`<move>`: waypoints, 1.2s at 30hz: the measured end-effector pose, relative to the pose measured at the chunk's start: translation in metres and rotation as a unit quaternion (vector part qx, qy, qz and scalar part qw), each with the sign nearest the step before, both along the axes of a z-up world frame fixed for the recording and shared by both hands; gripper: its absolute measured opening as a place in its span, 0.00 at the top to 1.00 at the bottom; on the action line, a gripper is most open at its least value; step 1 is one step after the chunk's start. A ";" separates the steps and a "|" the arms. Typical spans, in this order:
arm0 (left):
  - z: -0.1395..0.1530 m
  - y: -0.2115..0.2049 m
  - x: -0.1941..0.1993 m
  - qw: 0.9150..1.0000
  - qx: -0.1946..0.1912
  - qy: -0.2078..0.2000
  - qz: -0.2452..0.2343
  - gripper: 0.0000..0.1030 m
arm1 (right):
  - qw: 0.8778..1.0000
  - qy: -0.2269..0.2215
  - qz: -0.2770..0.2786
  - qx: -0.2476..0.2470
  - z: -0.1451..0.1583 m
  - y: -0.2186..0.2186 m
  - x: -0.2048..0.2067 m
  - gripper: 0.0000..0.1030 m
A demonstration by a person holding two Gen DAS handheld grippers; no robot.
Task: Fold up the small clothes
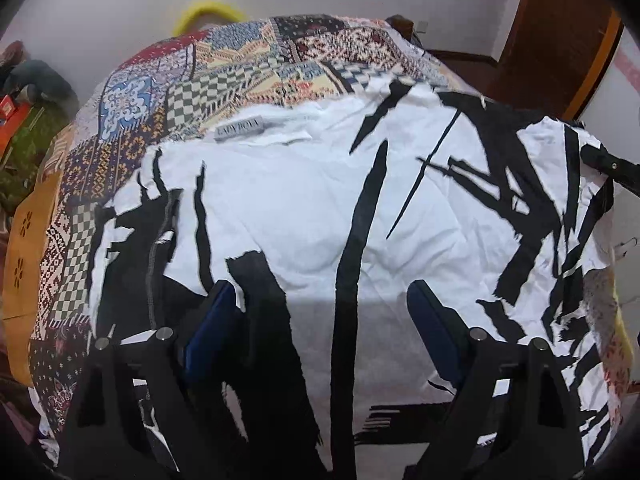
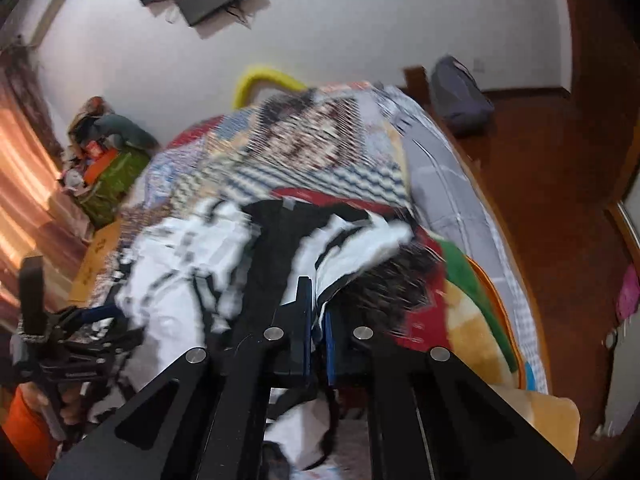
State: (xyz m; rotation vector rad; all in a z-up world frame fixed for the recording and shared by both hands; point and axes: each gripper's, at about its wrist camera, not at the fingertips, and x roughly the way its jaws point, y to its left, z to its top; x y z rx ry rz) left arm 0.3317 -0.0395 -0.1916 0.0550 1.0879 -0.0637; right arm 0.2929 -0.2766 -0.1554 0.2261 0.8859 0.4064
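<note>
On my left wrist feed the garment (image 1: 304,208) is white, slashed with jagged black streaks and bands, and carries a small grey label (image 1: 239,128) at the collar. Under it I see the bedspread (image 1: 224,68), a patchwork of checkerboards, blue-and-white medallions, dark red and cream geometric squares and mustard panels. My left gripper (image 1: 320,320) is black with dark blue pads. On the right wrist feed my right gripper (image 2: 318,312) shows the same black frame and blue pads. Beside it I see a blanket (image 2: 472,320) in red, green, orange and pale yellow blocks. The wall (image 2: 360,20) is white and the floor (image 2: 552,184) reddish brown.
</note>
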 end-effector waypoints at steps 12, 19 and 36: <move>0.041 0.016 -0.022 0.999 0.007 -0.044 0.000 0.15 | 0.994 -0.034 0.101 0.003 0.024 0.101 0.005 0.95; 0.051 0.024 -0.031 0.998 0.013 -0.057 -0.004 0.15 | 0.989 0.015 0.146 -0.021 -0.019 0.151 0.011 0.95; 0.051 0.018 -0.017 0.999 -0.002 -0.053 -0.009 0.15 | 0.986 -0.010 0.153 -0.064 0.003 0.130 -0.004 0.65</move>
